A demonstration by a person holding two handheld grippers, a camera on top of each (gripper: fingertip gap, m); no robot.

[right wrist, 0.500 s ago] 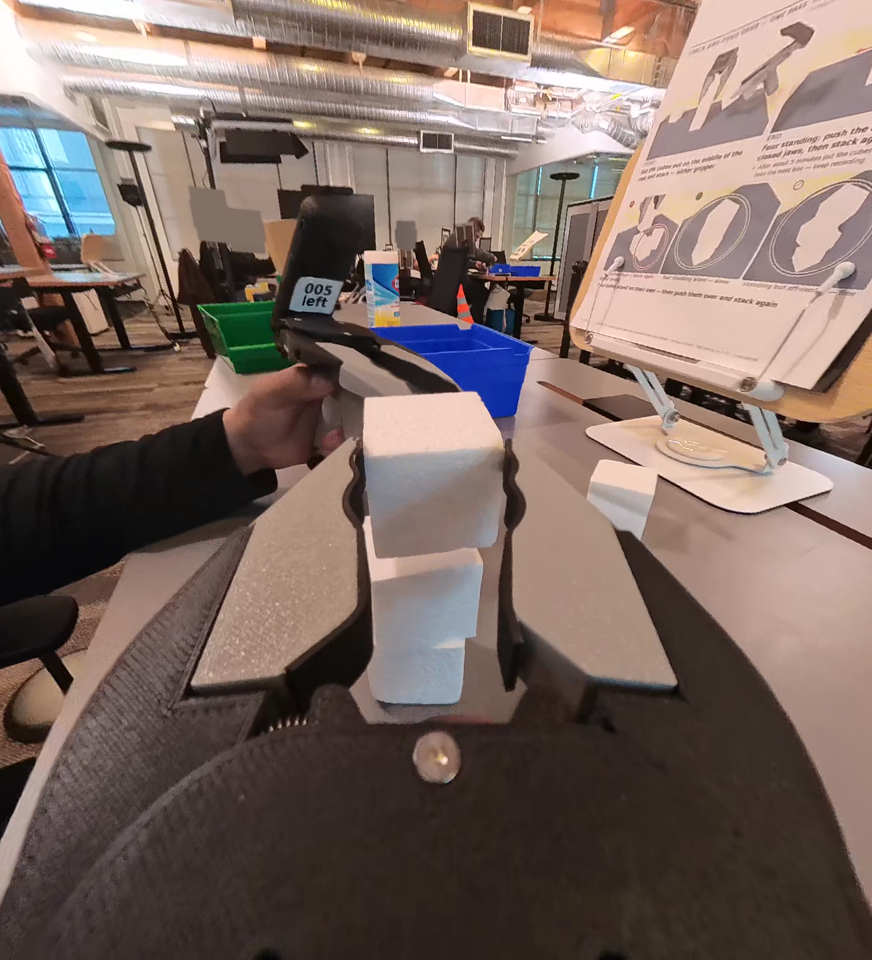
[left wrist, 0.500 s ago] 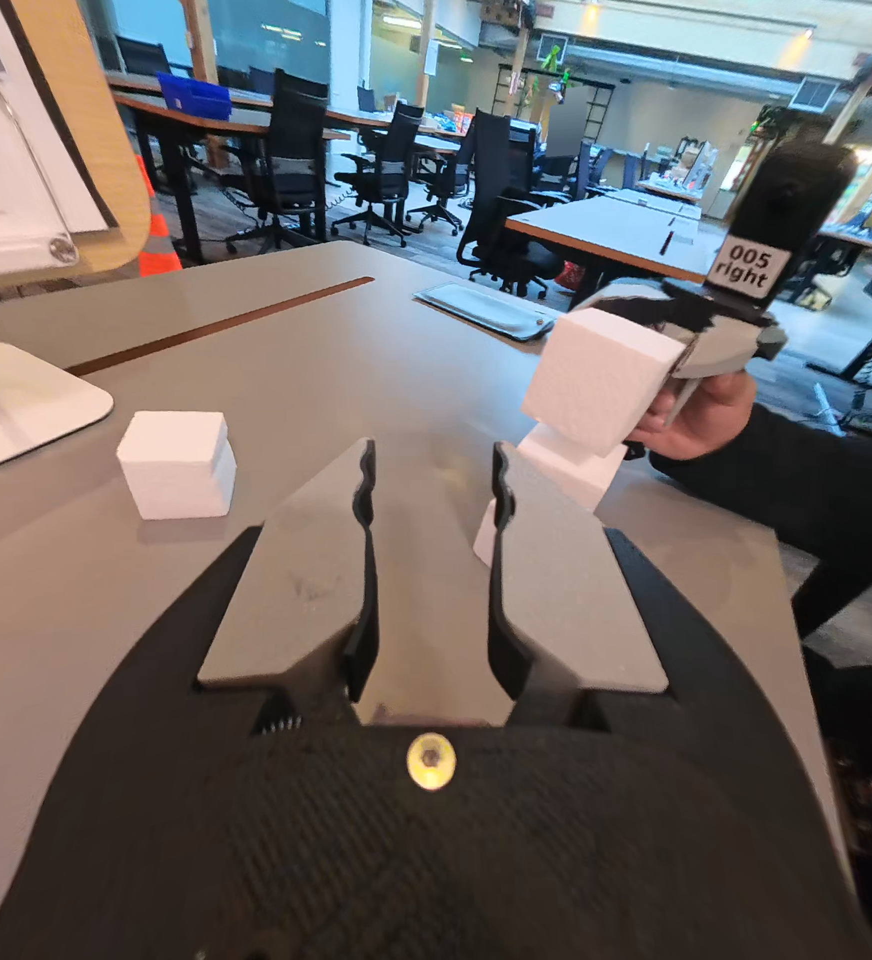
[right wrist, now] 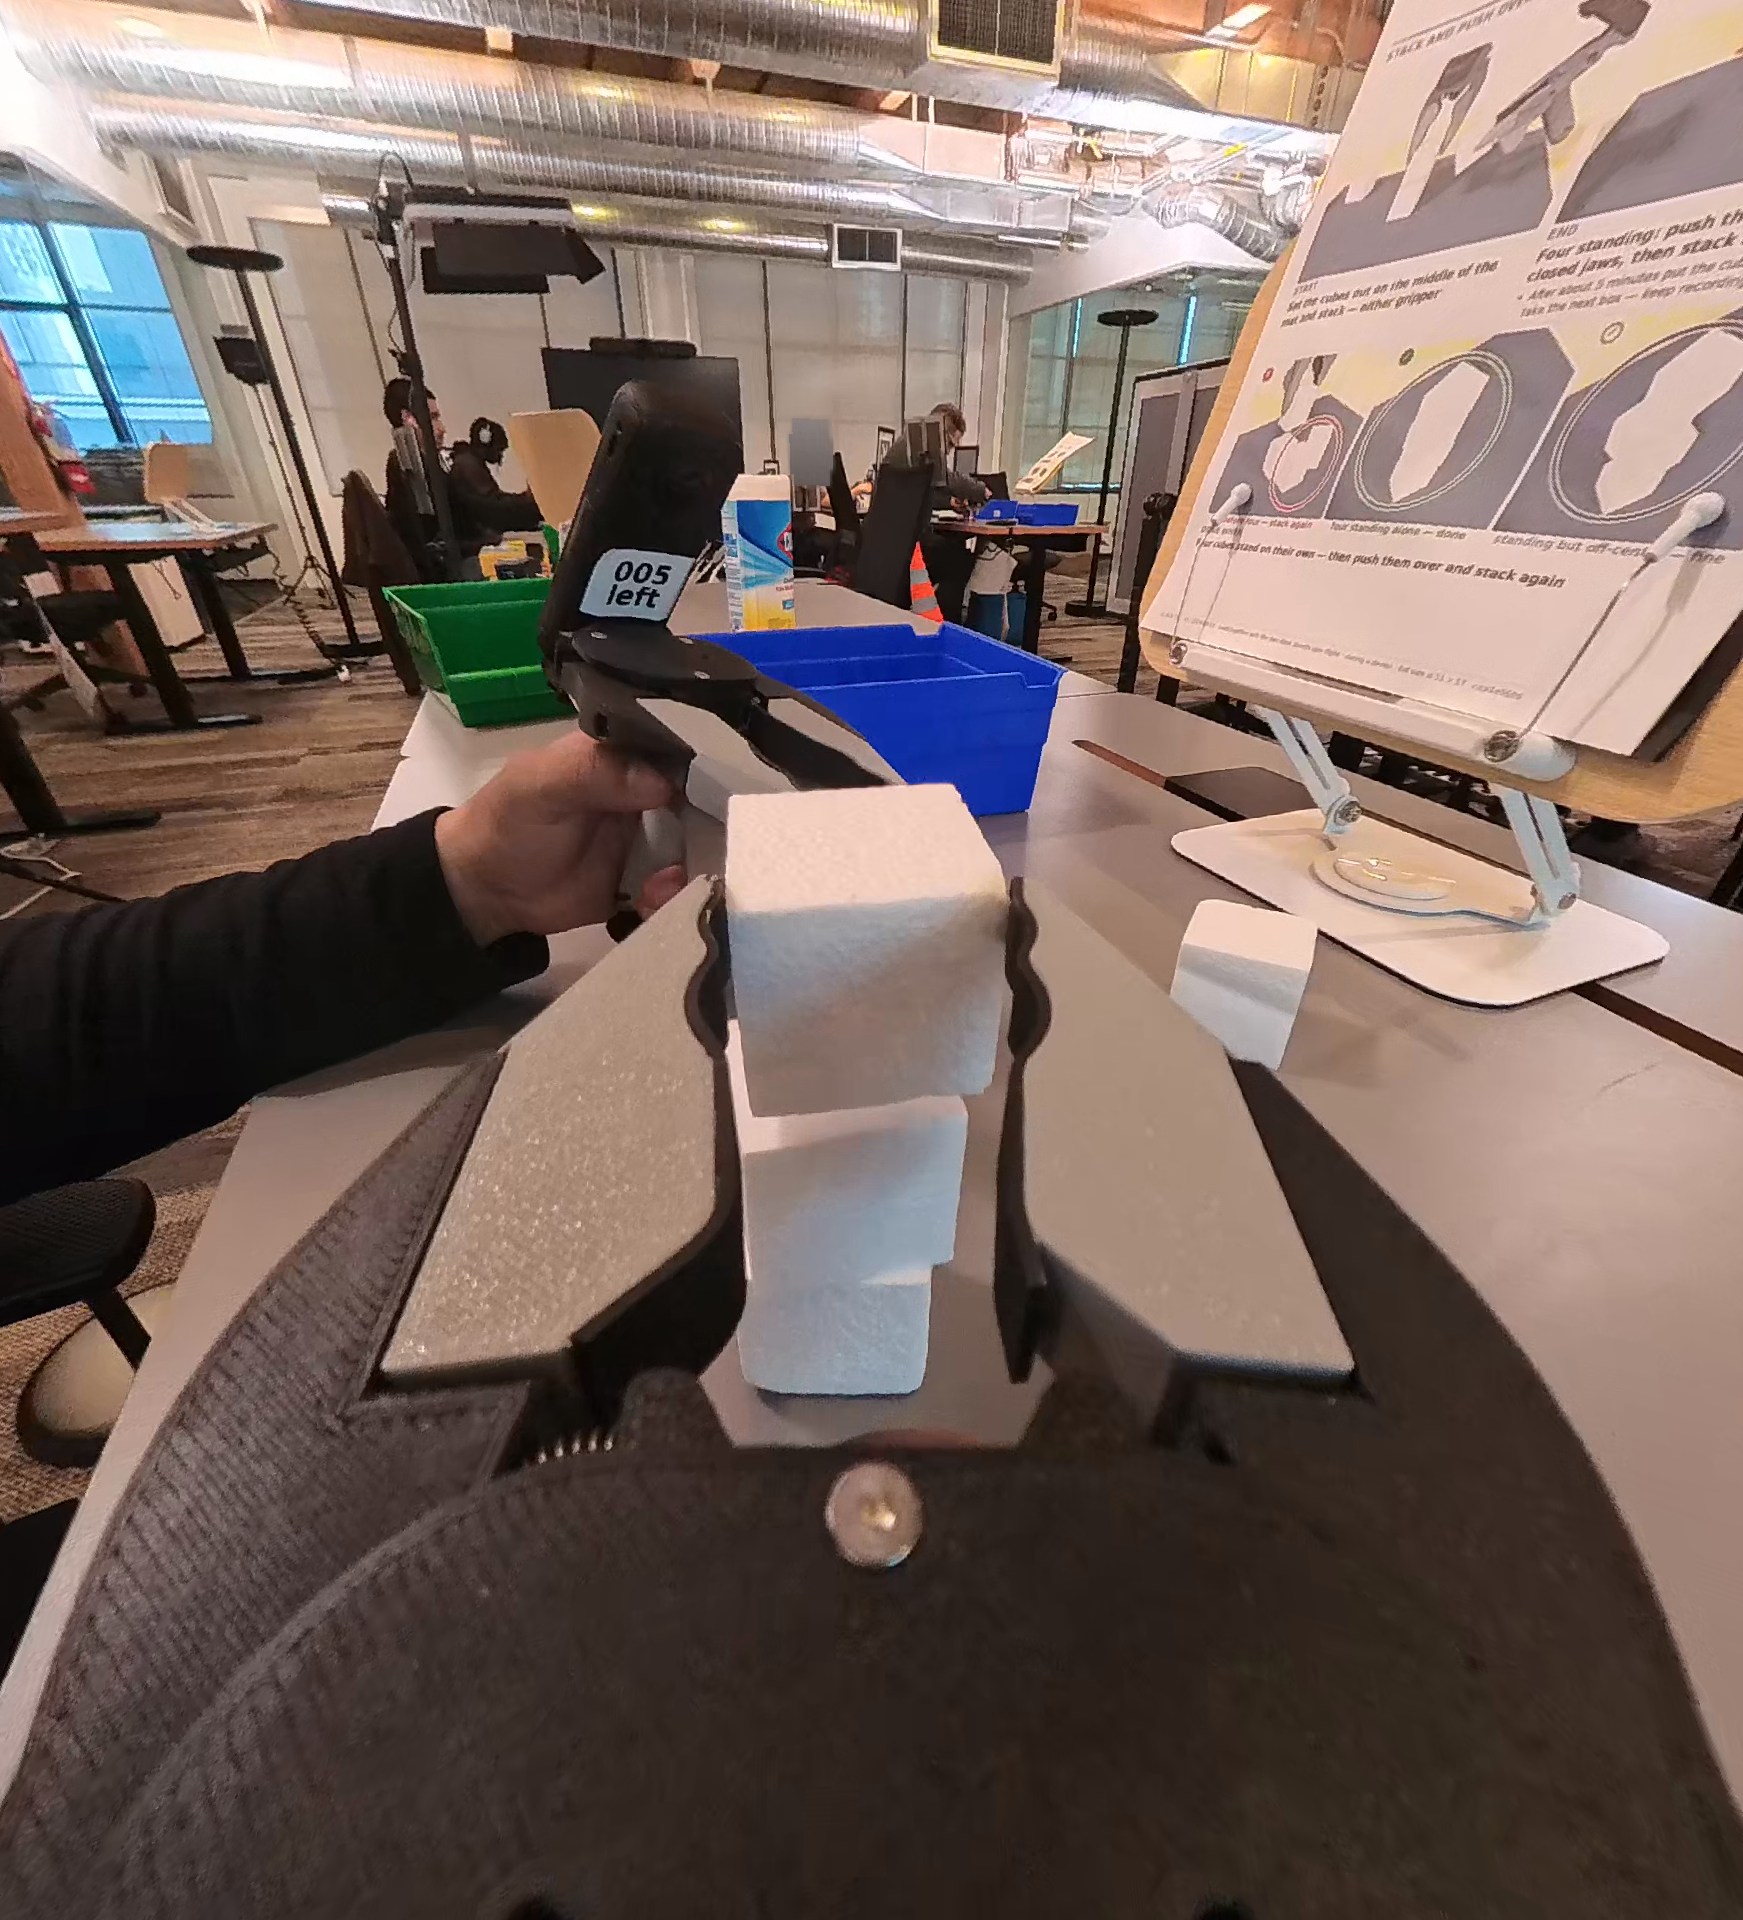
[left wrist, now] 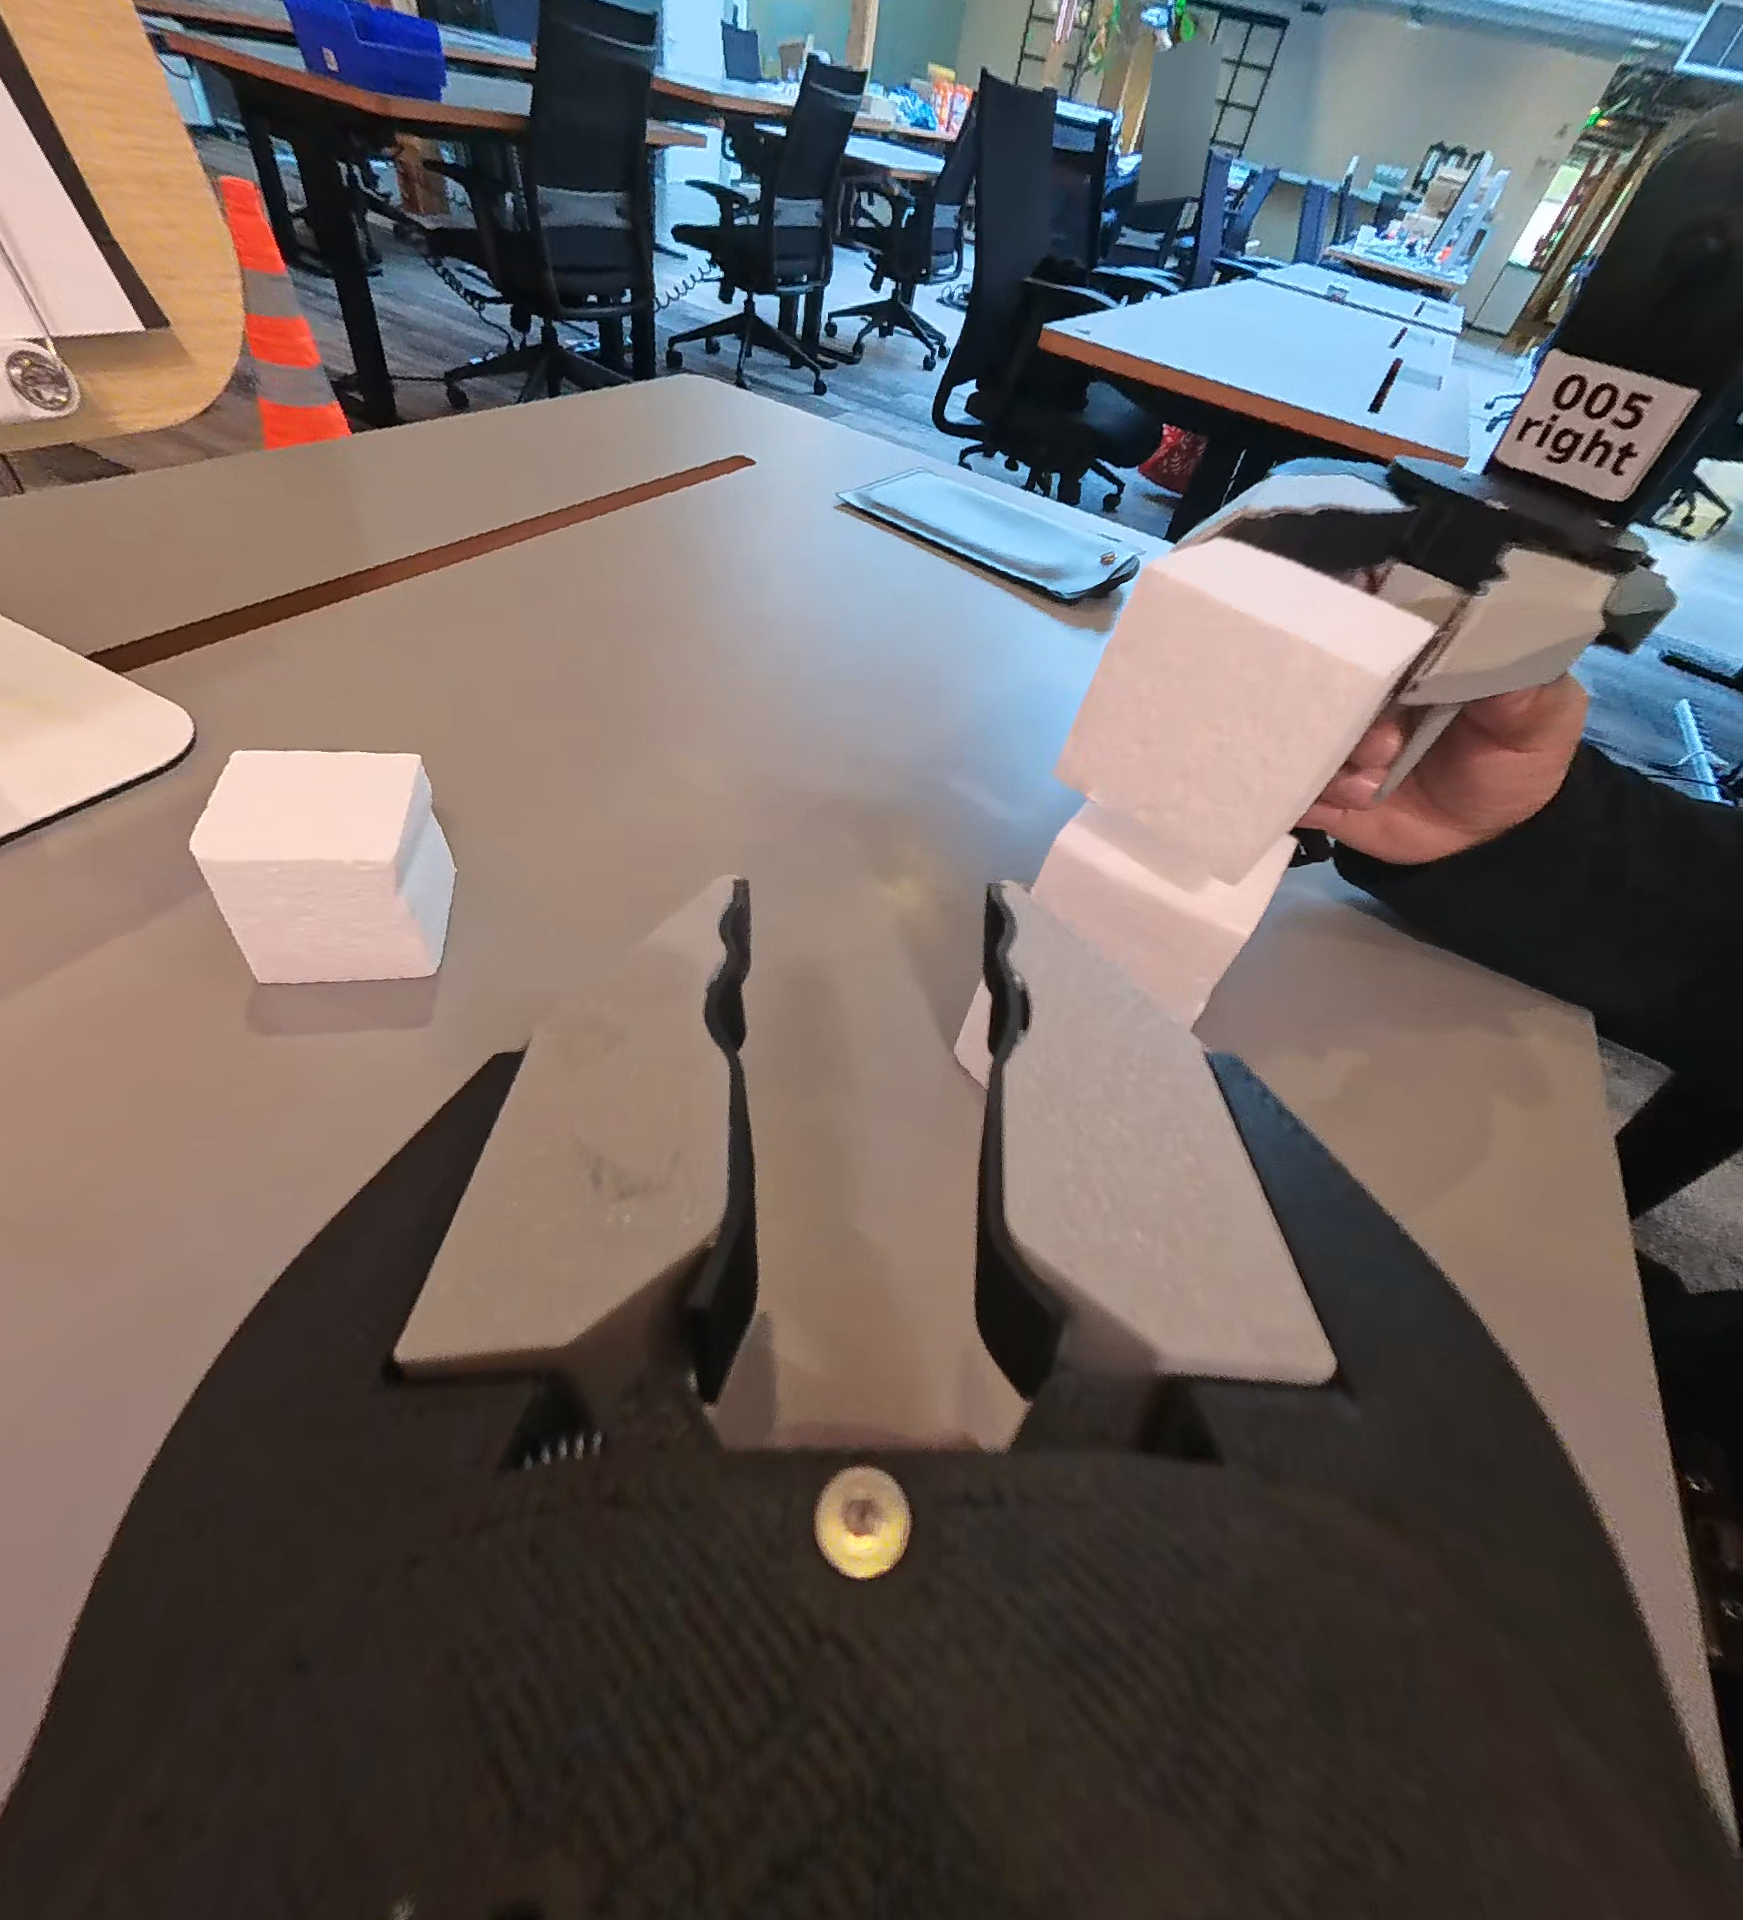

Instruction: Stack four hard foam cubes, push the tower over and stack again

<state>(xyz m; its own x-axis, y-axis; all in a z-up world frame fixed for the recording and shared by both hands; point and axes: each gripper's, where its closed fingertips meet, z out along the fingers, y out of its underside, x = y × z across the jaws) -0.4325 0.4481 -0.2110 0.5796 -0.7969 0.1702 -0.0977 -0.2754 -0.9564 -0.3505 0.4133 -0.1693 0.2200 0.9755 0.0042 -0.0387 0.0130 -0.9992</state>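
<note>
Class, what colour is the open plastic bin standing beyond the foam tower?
Blue: the blue plastic bin shows best in the right wrist view.

Both views are bright and evenly lit; light comes from ceiling lamps (right wrist: 597, 213) and from windows (right wrist: 46, 301) at the far left; the grey table (left wrist: 638, 665) carries a soft sheen and the lone foam cube (left wrist: 321, 868) casts only a faint shadow; wide-angle distortion bends the edges; the backgrounds are slightly soft.
</note>
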